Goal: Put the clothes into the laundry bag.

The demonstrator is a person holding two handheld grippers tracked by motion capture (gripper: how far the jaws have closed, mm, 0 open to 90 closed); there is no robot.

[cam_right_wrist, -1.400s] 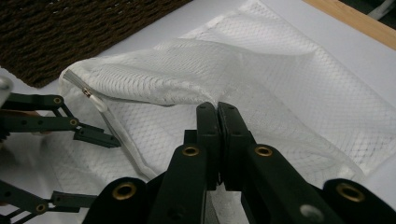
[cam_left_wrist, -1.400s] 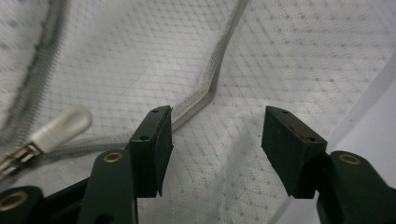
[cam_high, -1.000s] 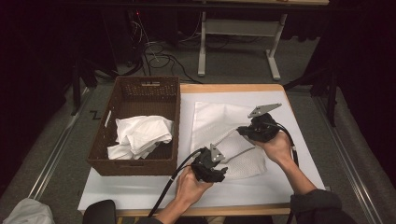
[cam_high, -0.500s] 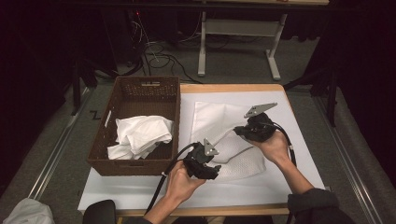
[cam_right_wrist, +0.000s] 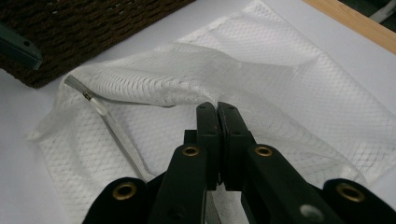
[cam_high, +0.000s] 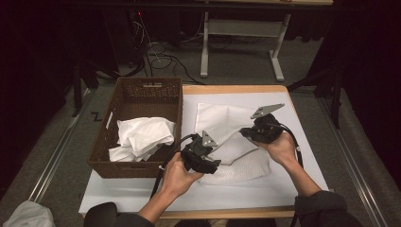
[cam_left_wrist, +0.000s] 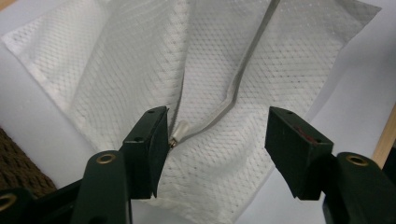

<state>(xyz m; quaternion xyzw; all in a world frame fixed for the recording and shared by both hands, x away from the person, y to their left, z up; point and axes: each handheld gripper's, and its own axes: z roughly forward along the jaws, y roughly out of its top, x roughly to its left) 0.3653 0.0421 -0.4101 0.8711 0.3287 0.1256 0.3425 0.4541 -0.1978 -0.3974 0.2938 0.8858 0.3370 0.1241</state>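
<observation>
A white mesh bag (cam_high: 227, 137) lies toward the counter's (cam_high: 302, 189) right side, beside the wicker basket (cam_high: 142, 94). The right gripper (cam_right_wrist: 217, 109) pinches its raised fabric — jaws pressed together. The left gripper (cam_left_wrist: 217, 135) hovers with jaws spread around the zipper pull (cam_left_wrist: 180, 130).

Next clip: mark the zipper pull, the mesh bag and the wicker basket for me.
zipper pull (cam_left_wrist: 179, 132), left gripper view, on its white tab.
mesh bag (cam_high: 222, 120), high view, on its flat far panel.
wicker basket (cam_high: 135, 165), high view, on its near wall.
</observation>
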